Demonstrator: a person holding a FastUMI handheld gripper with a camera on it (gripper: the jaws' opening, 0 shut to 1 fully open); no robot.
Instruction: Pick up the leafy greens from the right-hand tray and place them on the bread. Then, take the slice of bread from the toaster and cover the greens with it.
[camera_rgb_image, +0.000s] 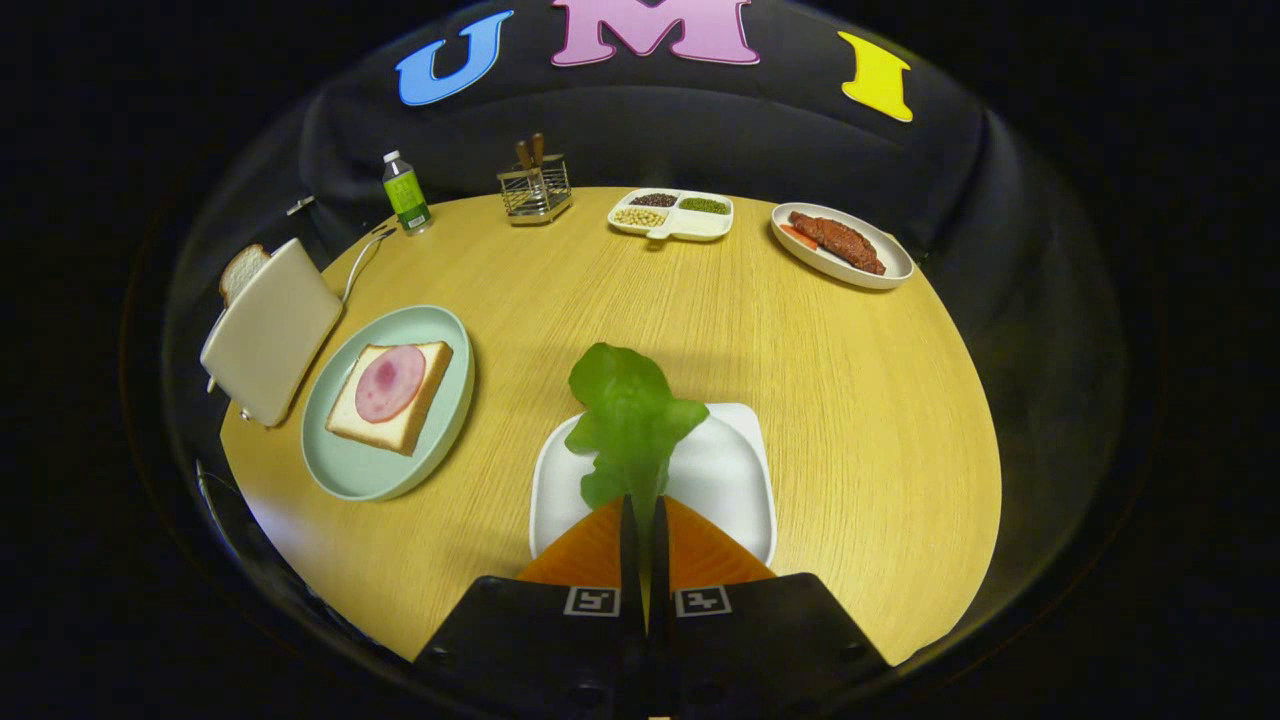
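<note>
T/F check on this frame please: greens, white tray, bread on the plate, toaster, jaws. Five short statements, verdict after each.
1. The gripper has its jaws closed on the stem of the leafy greens. True.
2. The greens already lie on the bread. False: they hang above the white tray, well right of the green plate.
3. The bread on the plate carries a round pink slice of ham. True.
4. The toaster is empty. False: a slice of bread sticks out of its top.
5. The toaster stands beside the green plate, on the side away from the tray. True.
</note>
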